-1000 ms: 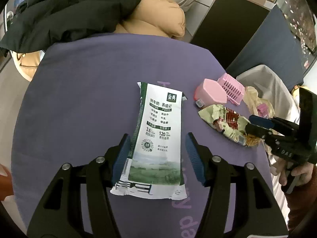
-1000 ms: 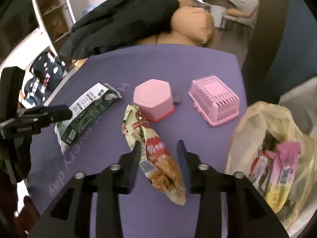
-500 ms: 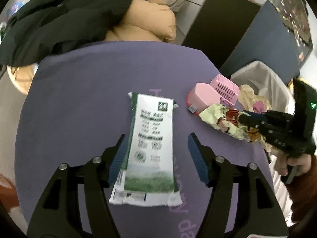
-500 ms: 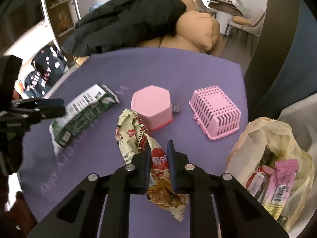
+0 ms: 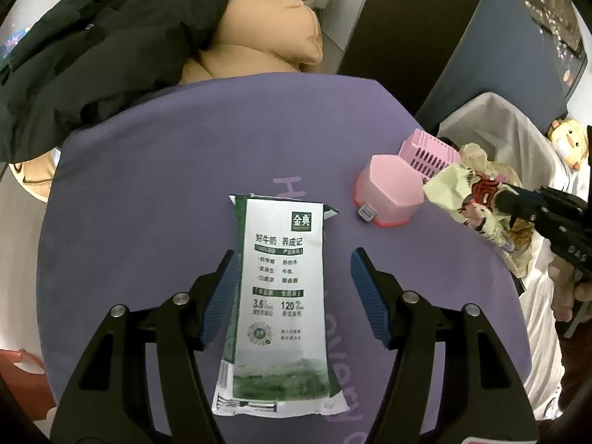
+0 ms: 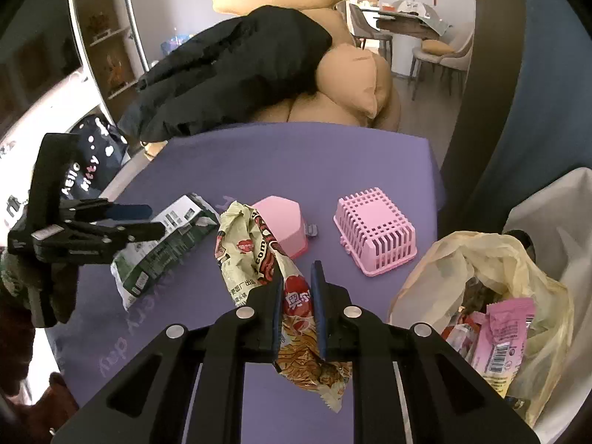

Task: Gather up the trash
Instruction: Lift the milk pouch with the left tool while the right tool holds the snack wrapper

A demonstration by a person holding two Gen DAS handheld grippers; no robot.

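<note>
Purple table [image 5: 155,192]: two wrappers, two pink containers.

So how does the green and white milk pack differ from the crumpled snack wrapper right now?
The milk pack lies flat on the purple table; the snack wrapper is lifted off it.
The left gripper stands open around the milk pack without pressing it; the right gripper is shut on the snack wrapper.
The milk pack is smooth and flattened; the snack wrapper is crumpled.
Both are empty packaging.
</note>
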